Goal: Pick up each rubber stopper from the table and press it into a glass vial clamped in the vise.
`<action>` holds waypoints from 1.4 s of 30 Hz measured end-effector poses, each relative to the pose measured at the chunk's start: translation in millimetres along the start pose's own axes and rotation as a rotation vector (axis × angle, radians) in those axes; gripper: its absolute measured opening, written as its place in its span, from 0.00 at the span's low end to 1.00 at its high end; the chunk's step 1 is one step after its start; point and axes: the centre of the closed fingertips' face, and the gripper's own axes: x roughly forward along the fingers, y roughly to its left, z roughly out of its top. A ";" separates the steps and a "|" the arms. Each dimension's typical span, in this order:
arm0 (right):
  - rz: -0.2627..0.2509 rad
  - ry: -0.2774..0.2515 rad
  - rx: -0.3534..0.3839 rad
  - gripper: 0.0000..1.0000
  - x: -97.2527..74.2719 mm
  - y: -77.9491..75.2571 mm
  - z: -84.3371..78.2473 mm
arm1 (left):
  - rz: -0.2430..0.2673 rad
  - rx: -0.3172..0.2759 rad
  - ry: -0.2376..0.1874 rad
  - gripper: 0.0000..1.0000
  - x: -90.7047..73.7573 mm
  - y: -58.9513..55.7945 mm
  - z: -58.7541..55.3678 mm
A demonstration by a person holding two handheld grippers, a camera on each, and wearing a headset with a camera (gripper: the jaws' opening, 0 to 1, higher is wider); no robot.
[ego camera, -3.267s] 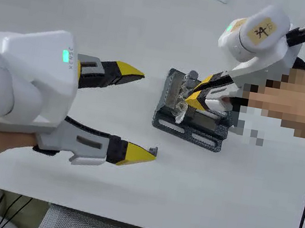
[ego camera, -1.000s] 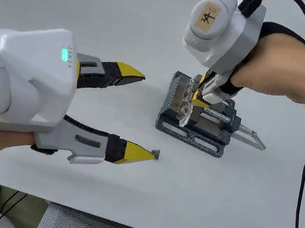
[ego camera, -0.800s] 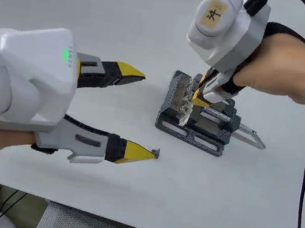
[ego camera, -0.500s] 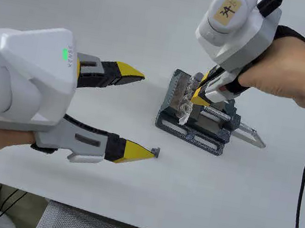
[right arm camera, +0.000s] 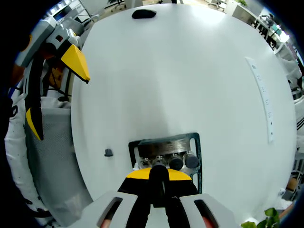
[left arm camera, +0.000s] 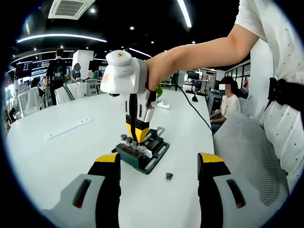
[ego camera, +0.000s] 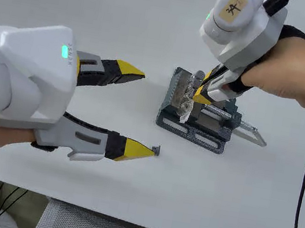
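A: Which step is running?

B: Pressing, by the look of it. The right gripper (ego camera: 202,94) is standing tips-down over the vise (ego camera: 191,130), and its jaws are pinching a dark stopper (right arm camera: 159,171). In the right gripper view that stopper is sitting directly over the row of vials (right arm camera: 176,162) clamped in the vise. Two vials beside it appear to be capped already. Whether this one is fully seated cannot be told.

A: And the other side?

B: The left gripper (ego camera: 140,112) is hovering over the table (ego camera: 230,209) well apart from the vise, with its jaws spread wide and carrying nothing. A loose stopper (ego camera: 156,149) is lying on the table just beside its lower tip.

A: What is the next move asking for?

B: Probably a straight push down along the vial's axis, so the stopper is not going in tilted and the glass is not taking a sideways load. Then the right jaws should be letting go and lifting clear. After that the loose stopper is waiting. It is small, so the pickup is calling for a centred, level pinch.
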 end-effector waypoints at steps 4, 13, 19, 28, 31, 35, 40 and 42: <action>-0.002 0.030 -0.020 0.05 1.2 -3.0 2.2 | 0.001 0.000 0.001 0.64 0.8 -0.6 1.0; -0.008 0.046 -0.037 0.05 1.5 -3.3 1.9 | 0.003 -0.002 -0.002 0.64 -0.8 3.6 -2.9; -0.005 0.048 -0.022 0.04 1.5 -1.5 1.7 | -0.005 0.000 -0.002 0.64 1.2 1.6 -3.2; 0.009 0.045 -0.027 0.05 2.8 -4.1 3.5 | -0.010 0.007 -0.002 0.64 3.7 -1.4 0.6; 0.007 0.029 -0.040 0.06 2.4 -5.1 2.2 | -0.013 0.012 -0.001 0.64 5.0 -3.6 4.7; 0.012 0.000 -0.027 0.06 1.7 -5.5 1.3 | -0.006 0.010 -0.003 0.64 4.3 -3.3 7.3; 0.014 -0.020 -0.022 0.07 1.9 -2.6 2.1 | -0.009 0.008 0.004 0.64 2.9 -2.0 2.4; 0.014 -0.025 -0.018 0.07 1.8 -1.9 2.4 | -0.010 0.007 0.004 0.64 3.5 -2.4 3.2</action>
